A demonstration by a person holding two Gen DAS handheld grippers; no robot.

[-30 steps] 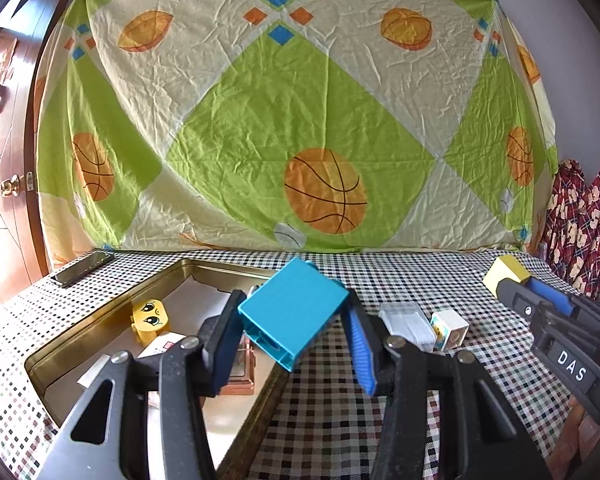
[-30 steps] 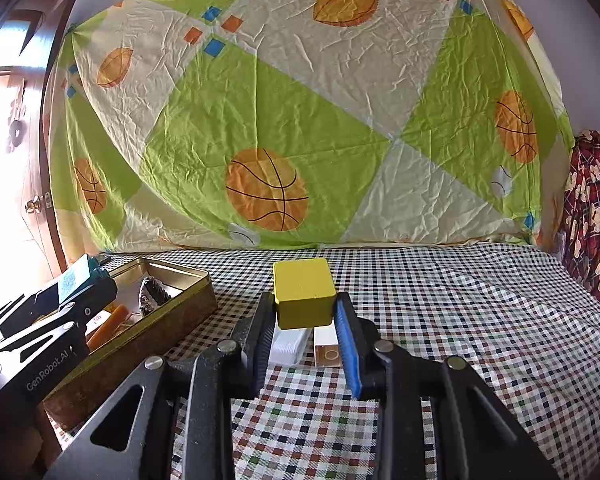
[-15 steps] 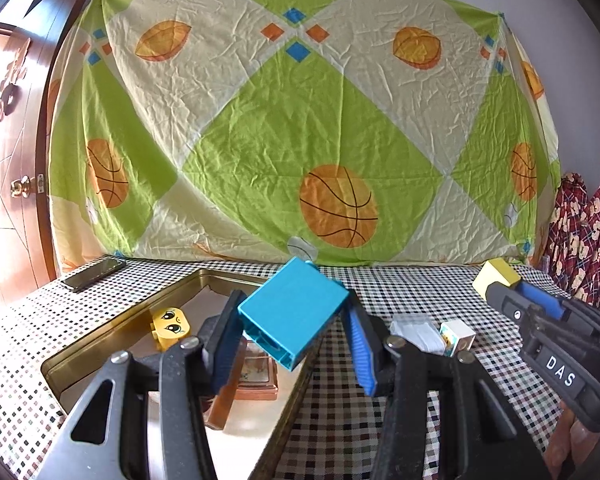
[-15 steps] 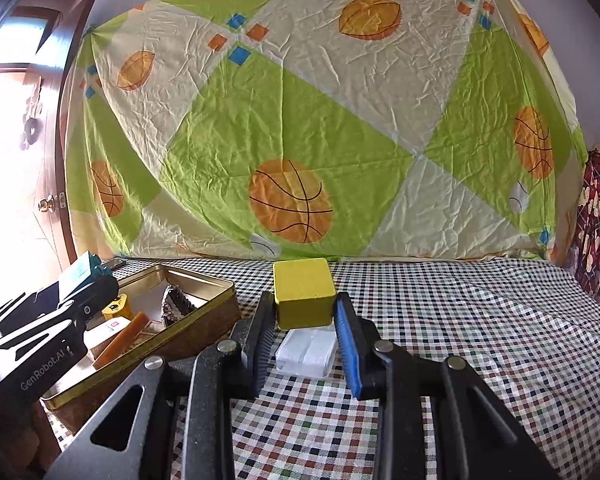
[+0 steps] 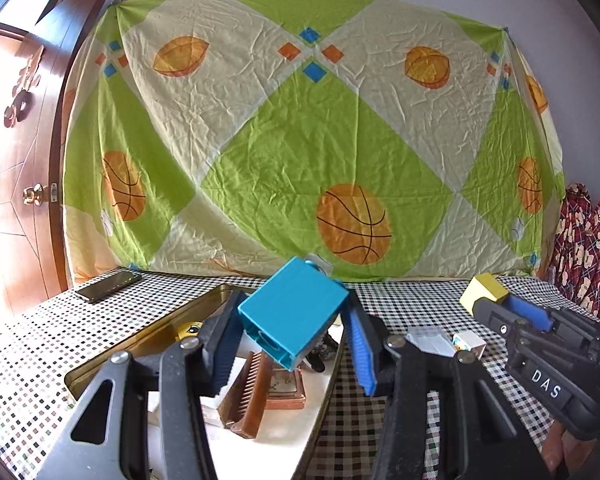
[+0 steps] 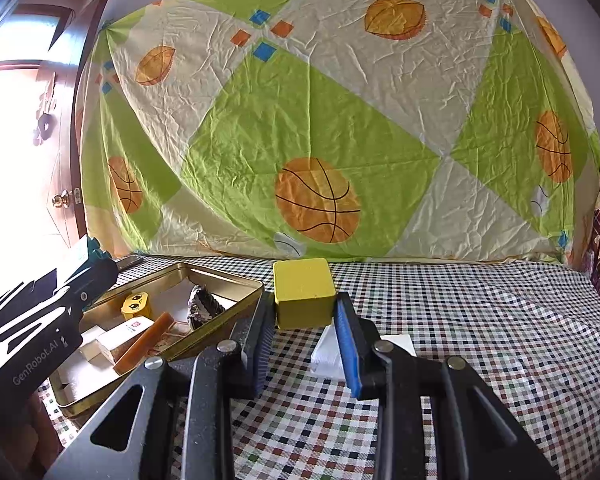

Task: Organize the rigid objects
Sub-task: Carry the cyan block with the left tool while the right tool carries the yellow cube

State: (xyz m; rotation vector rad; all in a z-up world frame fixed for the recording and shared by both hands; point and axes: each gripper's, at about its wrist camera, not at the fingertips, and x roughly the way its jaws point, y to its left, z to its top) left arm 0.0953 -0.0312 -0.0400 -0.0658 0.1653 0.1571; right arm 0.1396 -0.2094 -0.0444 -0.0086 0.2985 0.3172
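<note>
Checked cloth covers the table in front of a basketball-print sheet hung on the wall. At the left, a gold tin already holds a comb and a small yellow face toy. Above its near right edge the left gripper clamps a tilted blue block; it looks hollow, light and stiff, slick plastic best pinched on its flat sides. To the right, the right gripper holds a yellow cube by opposite faces above the cloth, over a clear plastic box; the cube seems solid and easy to keep.
</note>
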